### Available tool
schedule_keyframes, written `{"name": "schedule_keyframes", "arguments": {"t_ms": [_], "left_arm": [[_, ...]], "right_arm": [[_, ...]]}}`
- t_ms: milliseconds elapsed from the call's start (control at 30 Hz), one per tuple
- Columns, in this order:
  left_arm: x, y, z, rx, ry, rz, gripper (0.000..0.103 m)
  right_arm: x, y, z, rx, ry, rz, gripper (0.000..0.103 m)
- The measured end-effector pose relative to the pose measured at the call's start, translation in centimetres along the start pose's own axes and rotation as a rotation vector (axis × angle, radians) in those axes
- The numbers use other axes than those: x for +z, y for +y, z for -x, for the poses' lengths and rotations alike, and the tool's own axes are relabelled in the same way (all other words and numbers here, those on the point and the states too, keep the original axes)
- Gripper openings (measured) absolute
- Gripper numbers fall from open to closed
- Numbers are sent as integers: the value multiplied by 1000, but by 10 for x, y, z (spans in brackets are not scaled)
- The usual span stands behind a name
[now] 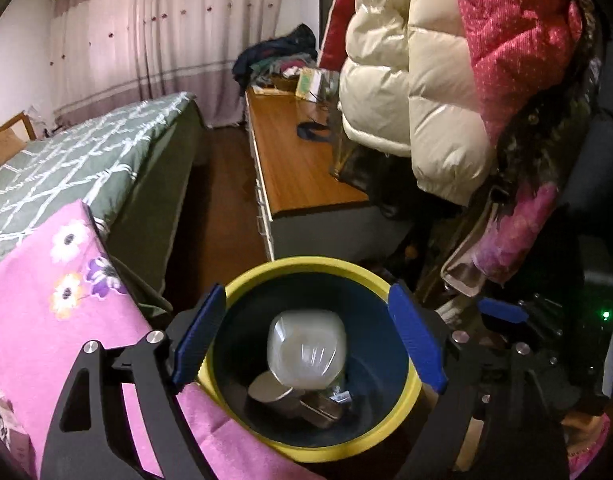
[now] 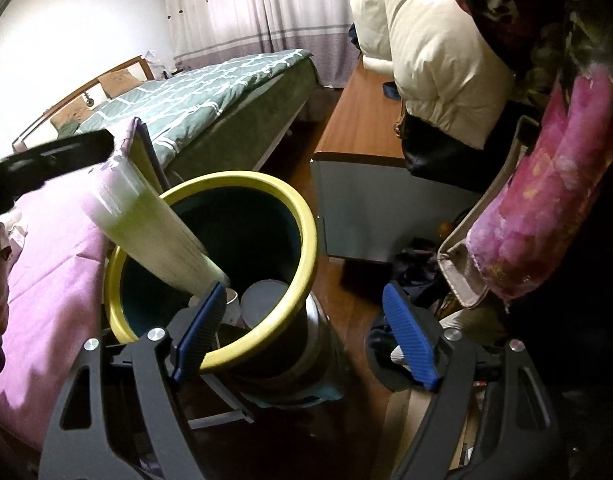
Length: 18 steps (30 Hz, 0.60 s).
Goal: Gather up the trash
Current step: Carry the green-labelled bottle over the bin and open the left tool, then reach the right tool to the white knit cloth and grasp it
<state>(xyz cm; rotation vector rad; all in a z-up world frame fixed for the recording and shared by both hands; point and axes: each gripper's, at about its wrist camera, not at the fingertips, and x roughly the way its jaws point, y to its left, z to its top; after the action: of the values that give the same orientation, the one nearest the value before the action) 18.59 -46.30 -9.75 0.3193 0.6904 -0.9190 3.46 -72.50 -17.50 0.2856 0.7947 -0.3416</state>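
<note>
Hovering spread and empty, the left gripper (image 1: 306, 344) frames a blurred pale cup (image 1: 306, 350) dropping into the yellow-rimmed bin (image 1: 402, 400) just below. To its right, the right gripper (image 2: 304, 336), also spread, holds nothing beside the bin's rim.

Bin mouth: the yellow-rimmed trash bin (image 1: 310, 264) is open at the top, but a pale, blurred plastic bottle (image 1: 306, 350) fills the middle of the opening, with a can and other trash lower down.

Left of the bin: a pink floral cover (image 1: 54, 292) lies tight against the rim; no gap.

Right: hanging padded coats (image 1: 418, 92) and a bag crowd in close, with clutter on the floor below.

Far side: a narrow strip of bare wood floor (image 1: 222, 208) runs between the green bed (image 1: 86, 152) and a long wooden cabinet (image 1: 302, 164), whose near end stands just behind the bin.
</note>
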Motion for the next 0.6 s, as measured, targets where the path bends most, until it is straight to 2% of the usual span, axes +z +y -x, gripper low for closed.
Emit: {"name": "schedule_keyframes", "arguments": {"t_ms": [200,333,500,600], "left_arm": [[-8,15,46,44,-55,19,86],[-27,36,96,99,-113,61,91],[-64,70,158,207,-156,127,92],[-96,100,203,302,-184,200,94]], "right_arm": [[0,16,2,23,-3,28,77],[2,32,2,40,-5,58,77],[7,58,1,70,-8,95,77],[8,77,-1,94,-3,119,77]]}}
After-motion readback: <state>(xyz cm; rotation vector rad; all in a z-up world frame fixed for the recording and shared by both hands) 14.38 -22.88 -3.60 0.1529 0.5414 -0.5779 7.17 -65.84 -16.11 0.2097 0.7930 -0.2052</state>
